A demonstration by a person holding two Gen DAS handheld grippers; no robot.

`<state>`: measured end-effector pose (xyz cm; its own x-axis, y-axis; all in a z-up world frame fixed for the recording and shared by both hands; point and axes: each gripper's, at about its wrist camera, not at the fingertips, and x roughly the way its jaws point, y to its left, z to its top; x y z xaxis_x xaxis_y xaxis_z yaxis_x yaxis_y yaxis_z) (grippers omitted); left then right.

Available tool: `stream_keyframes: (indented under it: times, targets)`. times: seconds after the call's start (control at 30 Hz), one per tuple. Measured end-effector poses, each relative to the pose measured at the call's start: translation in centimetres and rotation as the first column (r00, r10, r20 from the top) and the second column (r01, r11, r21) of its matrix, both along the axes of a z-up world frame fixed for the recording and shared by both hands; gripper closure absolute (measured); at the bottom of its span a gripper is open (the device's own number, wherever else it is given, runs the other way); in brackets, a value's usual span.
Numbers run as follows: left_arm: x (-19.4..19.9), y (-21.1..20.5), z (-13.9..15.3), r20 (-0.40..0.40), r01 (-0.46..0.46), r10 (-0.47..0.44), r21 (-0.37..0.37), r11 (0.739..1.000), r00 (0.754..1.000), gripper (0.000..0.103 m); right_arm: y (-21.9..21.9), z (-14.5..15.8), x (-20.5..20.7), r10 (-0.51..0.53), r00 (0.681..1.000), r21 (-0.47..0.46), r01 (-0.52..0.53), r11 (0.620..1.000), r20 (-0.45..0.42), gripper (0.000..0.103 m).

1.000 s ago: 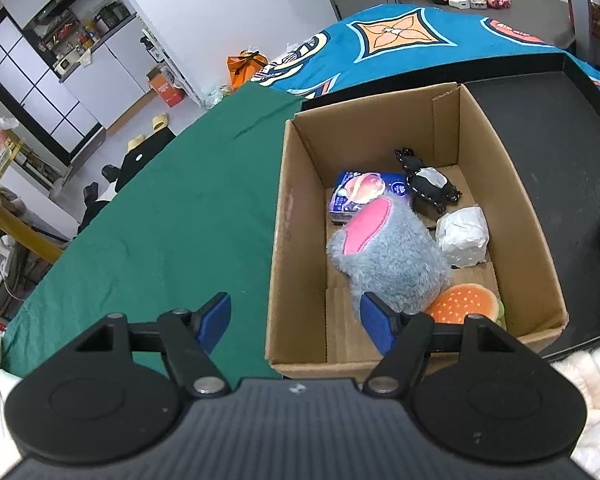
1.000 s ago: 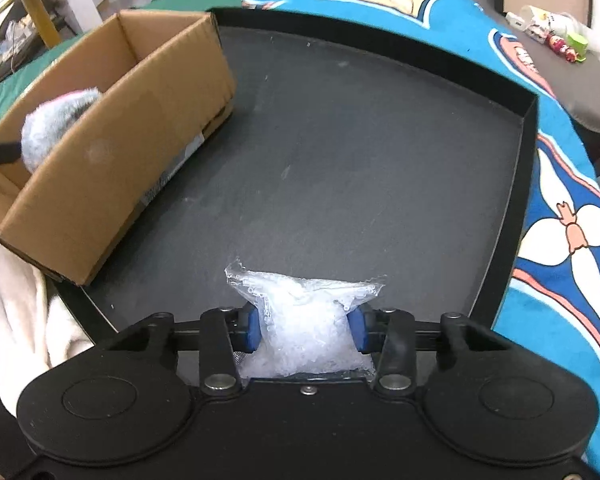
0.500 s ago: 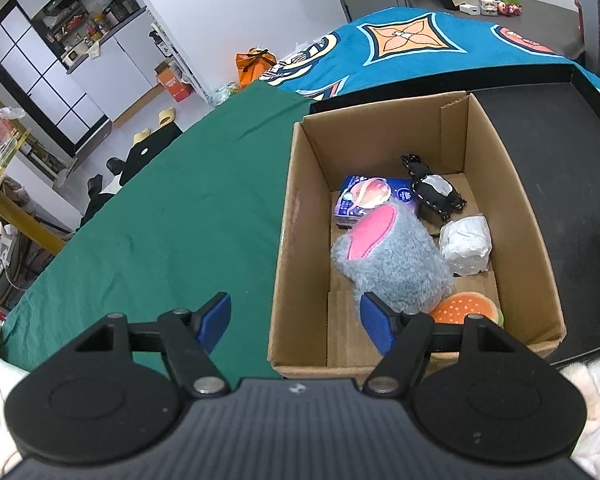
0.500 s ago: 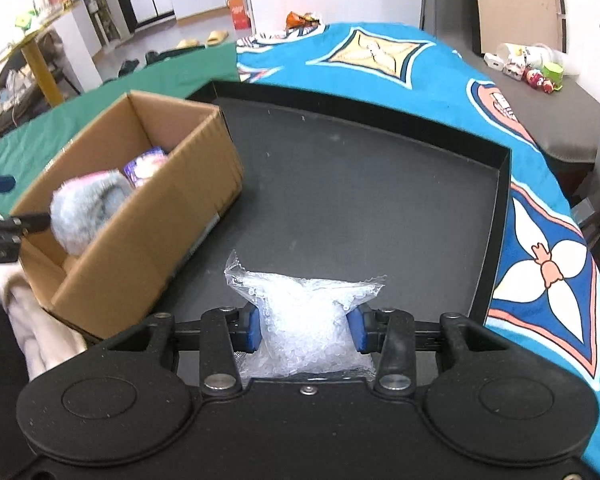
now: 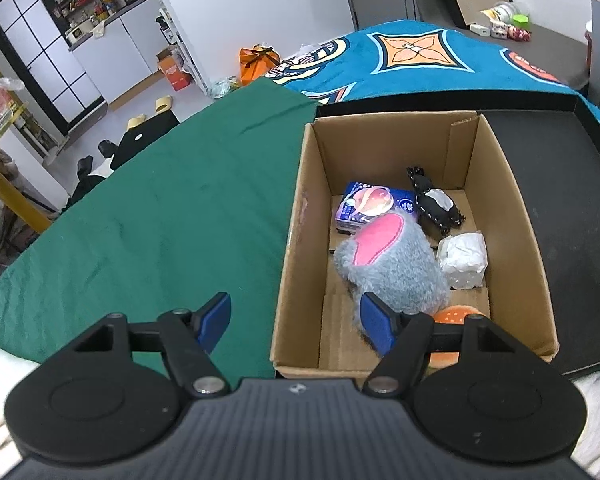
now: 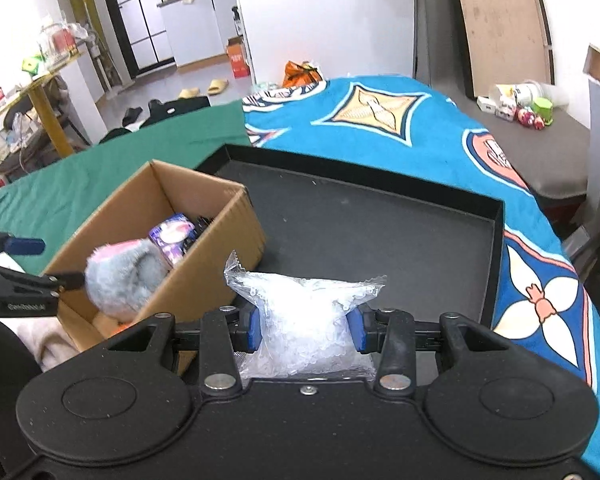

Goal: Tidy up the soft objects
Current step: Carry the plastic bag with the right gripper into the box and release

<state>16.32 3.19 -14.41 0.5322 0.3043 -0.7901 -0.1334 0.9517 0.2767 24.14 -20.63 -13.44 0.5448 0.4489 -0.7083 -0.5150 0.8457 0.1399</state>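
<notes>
My right gripper (image 6: 304,330) is shut on a clear plastic bag of white pellets (image 6: 300,304), held up above the black tray (image 6: 380,232). The cardboard box (image 6: 216,256) stands to its left, on the tray's left end. In the left wrist view the box (image 5: 380,148) holds a grey and pink plush (image 5: 396,272), a purple packet (image 5: 364,204), a black and white toy (image 5: 434,204), a white wrapped bundle (image 5: 462,254) and an orange burger toy (image 5: 456,316). My left gripper (image 5: 296,320) is open and straddles the box's near left wall, one finger inside beside the plush.
A green cloth (image 5: 160,208) covers the table left of the box, and a blue patterned cloth (image 6: 380,120) lies beyond the tray. White fluffy fabric (image 5: 596,412) lies at the box's near right corner. Small items (image 6: 524,108) sit on a grey surface far right.
My right gripper has risen with the bag, so the box and tray now sit lower in its view. The left gripper has stayed at the box, rolling slightly.
</notes>
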Motion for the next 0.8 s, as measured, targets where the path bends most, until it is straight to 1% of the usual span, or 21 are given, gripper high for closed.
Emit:
stream_keyframes:
  times: [0.13,0.27,0.5,0.6,0.63,0.7,0.8]
  targets:
    - [0.0,0.4,0.1,0.01,-0.006,0.006,-0.02,1.0,1.0,0.033,0.6,0.7,-0.2,0.006,1.0,0.024,-0.007,1.0,0.023,0.063]
    - [0.0,0.8,0.0,0.016,-0.017,0.018,-0.042,0.999,1.0,0.033,0.8,1.1,-0.2,-0.01,0.999,0.036,0.008,0.999,0.034,0.063]
    - [0.0,1.4,-0.1,0.023,-0.028,0.03,-0.083,0.996,0.999,0.04,1.6,2.2,-0.3,-0.007,0.998,0.094,0.0,0.996,0.068,0.063]
    - [0.1,1.9,-0.2,0.023,-0.04,0.043,-0.102,0.994,0.999,0.05,2.5,2.4,-0.3,0.011,0.997,0.109,-0.02,0.994,0.081,0.063]
    - [0.2,2.0,-0.3,0.02,-0.044,0.047,-0.111,0.993,0.999,0.052,2.9,2.5,-0.3,0.017,0.996,0.11,-0.027,0.994,0.087,0.063]
    - [0.3,2.3,-0.5,0.015,-0.052,0.054,-0.125,0.991,0.998,0.061,3.6,2.7,-0.4,0.03,0.995,0.112,-0.041,0.993,0.093,0.063]
    - [0.3,2.6,-0.7,0.01,-0.053,0.055,-0.138,0.989,0.998,0.069,4.7,3.1,-0.7,0.056,0.993,0.112,-0.068,0.991,0.102,0.063]
